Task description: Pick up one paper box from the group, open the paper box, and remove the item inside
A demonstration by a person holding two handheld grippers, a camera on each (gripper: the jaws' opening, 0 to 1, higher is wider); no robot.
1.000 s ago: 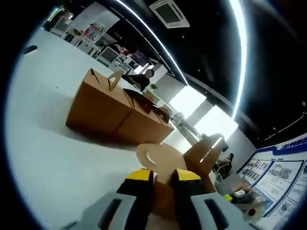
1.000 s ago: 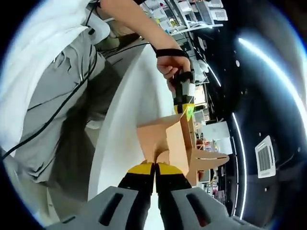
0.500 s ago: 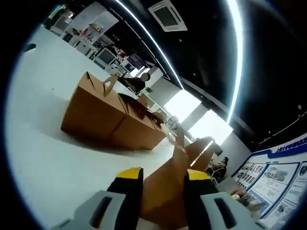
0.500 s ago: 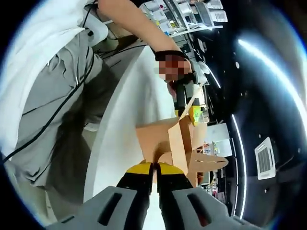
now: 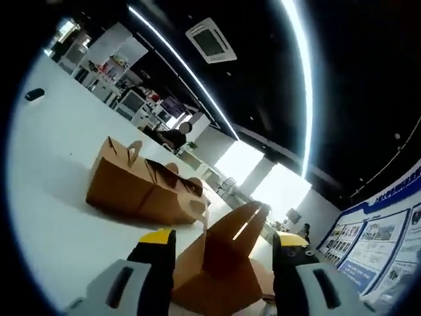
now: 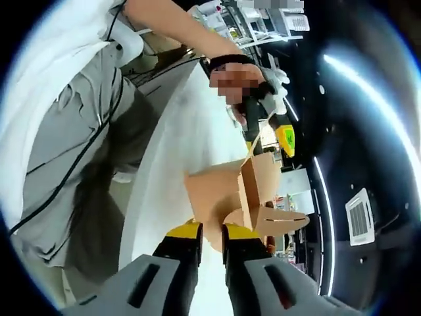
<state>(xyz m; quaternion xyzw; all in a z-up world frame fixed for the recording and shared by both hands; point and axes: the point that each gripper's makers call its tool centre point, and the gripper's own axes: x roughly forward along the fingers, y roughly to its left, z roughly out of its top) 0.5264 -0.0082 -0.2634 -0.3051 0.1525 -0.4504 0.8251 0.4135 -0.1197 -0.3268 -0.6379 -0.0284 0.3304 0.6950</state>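
Observation:
A brown paper box (image 6: 220, 194) stands on the white table (image 6: 177, 151), its slotted top flap (image 5: 233, 238) raised. My right gripper (image 6: 212, 232) holds the box's near wall, the yellow-tipped jaws a narrow gap apart with cardboard between them. My left gripper (image 5: 223, 242) is open, its jaws spread wide on either side of the flap and not touching it. In the right gripper view the left gripper (image 6: 268, 137) hovers at the box's far top edge, held by a person's hand (image 6: 240, 76). The inside of the box is hidden.
A group of several brown handled boxes (image 5: 141, 187) sits farther along the white table (image 5: 52, 197). A small dark object (image 5: 34, 95) lies near the table's far end. The person's torso and grey trousers (image 6: 72, 131) with a black cable stand beside the table edge.
My left gripper has let go of the flap and opened wide, then lifted away. The right jaws parted a little and still have the cardboard between them.

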